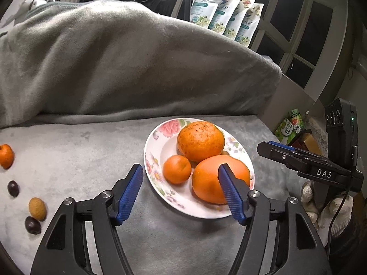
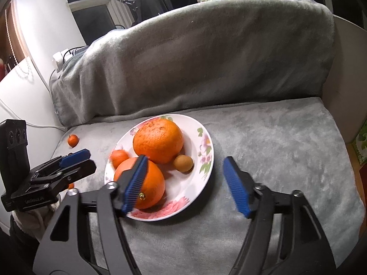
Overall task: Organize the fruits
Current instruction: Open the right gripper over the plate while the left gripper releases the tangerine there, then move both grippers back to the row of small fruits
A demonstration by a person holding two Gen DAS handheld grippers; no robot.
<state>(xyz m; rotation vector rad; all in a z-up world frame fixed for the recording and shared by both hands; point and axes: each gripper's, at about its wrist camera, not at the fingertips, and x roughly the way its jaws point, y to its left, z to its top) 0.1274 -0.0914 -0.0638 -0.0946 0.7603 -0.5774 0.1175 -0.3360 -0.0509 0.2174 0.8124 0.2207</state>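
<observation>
A floral white plate [image 1: 158, 146] [image 2: 204, 151] sits on the grey blanket. It holds two big oranges [image 1: 200, 141] [image 1: 211, 181], a small tangerine [image 1: 177, 169] and a small brown fruit [image 2: 183, 163]. My left gripper [image 1: 181, 190] is open and empty, hovering just above the plate's near edge. My right gripper [image 2: 185, 183] is open and empty over the plate's right side; it also shows in the left wrist view [image 1: 275, 147]. Loose on the blanket at the left lie a small tangerine [image 1: 5, 155], a tan fruit [image 1: 37, 208] and two dark fruits [image 1: 13, 188] [image 1: 32, 225].
The seat is a sofa covered by a grey blanket [image 1: 114, 68], with the backrest rising behind the plate. Floral refill pouches [image 1: 227, 11] stand behind the sofa. A white wall and cables [image 2: 62, 57] are at the left, boxes [image 1: 291, 126] beyond the right edge.
</observation>
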